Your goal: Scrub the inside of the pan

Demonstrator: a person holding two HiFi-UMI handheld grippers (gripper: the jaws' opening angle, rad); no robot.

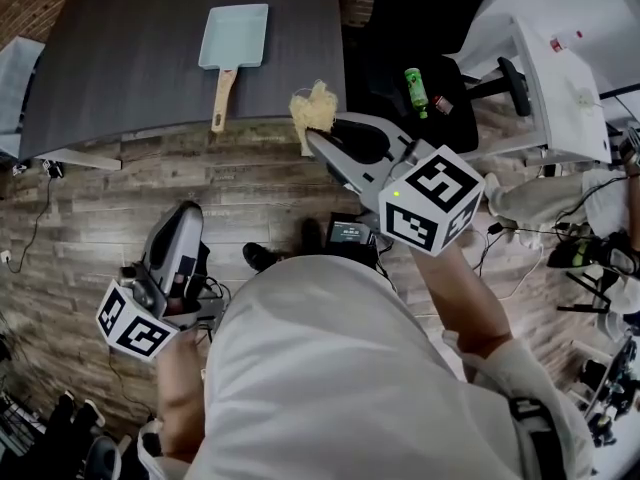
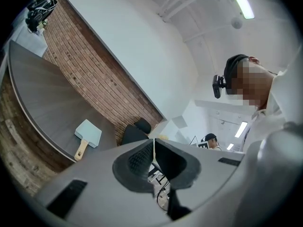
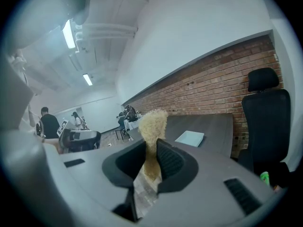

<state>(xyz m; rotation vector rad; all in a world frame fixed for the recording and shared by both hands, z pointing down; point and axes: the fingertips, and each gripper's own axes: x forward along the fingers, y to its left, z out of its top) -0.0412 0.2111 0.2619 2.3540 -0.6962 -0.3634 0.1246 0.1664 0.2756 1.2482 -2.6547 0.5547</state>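
The left gripper [image 2: 154, 148] is shut tight and empty. The light blue rectangular metal pan [image 1: 235, 36] with a wooden handle lies near the right edge of the dark grey table [image 1: 120, 58]. The right gripper [image 3: 154, 160] pinches a fluffy tan scrub pad [image 3: 152, 124].

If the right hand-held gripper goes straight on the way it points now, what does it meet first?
Most likely the grey tabletop, touched first by the scrubber that the right hand-held gripper holds, near the light blue pan. Depth is unclear.
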